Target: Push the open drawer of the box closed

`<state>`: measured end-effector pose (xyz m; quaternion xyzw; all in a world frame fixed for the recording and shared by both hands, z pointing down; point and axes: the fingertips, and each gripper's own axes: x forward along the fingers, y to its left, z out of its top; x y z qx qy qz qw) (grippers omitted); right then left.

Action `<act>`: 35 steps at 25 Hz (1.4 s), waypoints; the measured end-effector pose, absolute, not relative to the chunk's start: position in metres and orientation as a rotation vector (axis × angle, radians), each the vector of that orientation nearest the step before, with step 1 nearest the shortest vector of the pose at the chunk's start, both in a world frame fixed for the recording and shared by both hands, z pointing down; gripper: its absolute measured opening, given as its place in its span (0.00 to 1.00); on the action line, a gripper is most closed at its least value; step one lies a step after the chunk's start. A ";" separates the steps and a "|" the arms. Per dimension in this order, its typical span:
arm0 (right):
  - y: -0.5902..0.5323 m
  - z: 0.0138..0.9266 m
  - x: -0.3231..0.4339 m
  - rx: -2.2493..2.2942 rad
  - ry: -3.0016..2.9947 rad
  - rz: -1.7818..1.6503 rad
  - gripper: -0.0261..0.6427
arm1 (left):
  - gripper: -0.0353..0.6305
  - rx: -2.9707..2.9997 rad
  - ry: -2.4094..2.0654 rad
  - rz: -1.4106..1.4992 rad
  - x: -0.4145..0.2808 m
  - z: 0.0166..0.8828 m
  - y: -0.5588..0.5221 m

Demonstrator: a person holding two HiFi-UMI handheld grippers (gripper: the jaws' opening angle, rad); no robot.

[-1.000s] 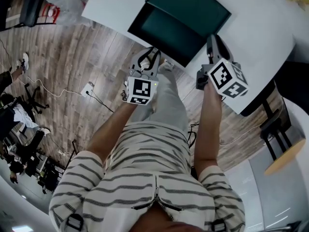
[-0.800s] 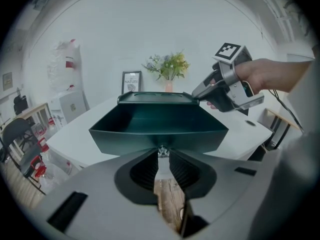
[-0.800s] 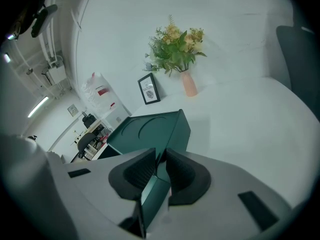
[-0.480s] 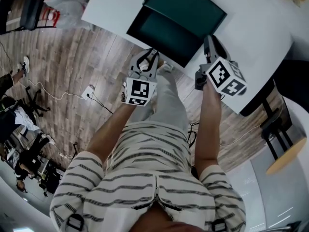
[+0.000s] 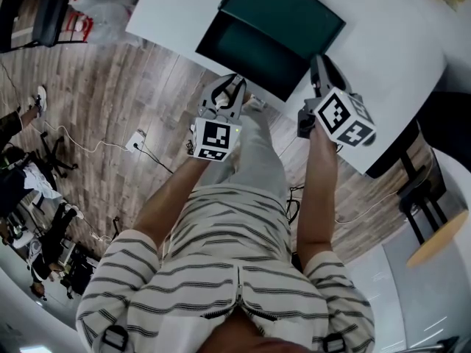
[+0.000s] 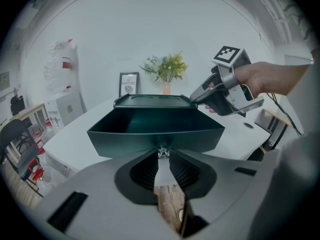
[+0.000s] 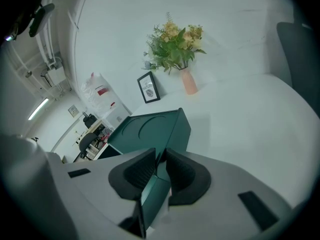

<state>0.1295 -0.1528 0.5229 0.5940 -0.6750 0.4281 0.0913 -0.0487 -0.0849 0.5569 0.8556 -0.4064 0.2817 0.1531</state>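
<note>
A dark green box (image 5: pixel 291 9) stands on the white table (image 5: pixel 397 57), its drawer (image 5: pixel 250 46) pulled out toward me past the table edge. My left gripper (image 5: pixel 234 79) is at the drawer's front wall (image 6: pixel 155 131). In the left gripper view its tips (image 6: pixel 161 157) close on the small metal knob (image 6: pixel 161 152). My right gripper (image 5: pixel 318 59) is at the box's near right corner. In the right gripper view it (image 7: pixel 159 156) is clamped on the green edge of the box (image 7: pixel 147 129), and the drawer's side wall shows below the jaws.
A vase of flowers (image 7: pixel 189 81) and a small picture frame (image 7: pixel 148 87) stand at the table's far side. Wooden floor (image 5: pixel 96 94) with cables lies to the left. A dark chair (image 5: pixel 412 190) is at the right, and my legs are under the drawer.
</note>
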 end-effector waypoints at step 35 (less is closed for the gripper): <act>-0.151 0.527 0.129 1.743 -2.004 1.279 0.16 | 0.16 2.484 -1.141 0.837 -0.037 0.560 -0.108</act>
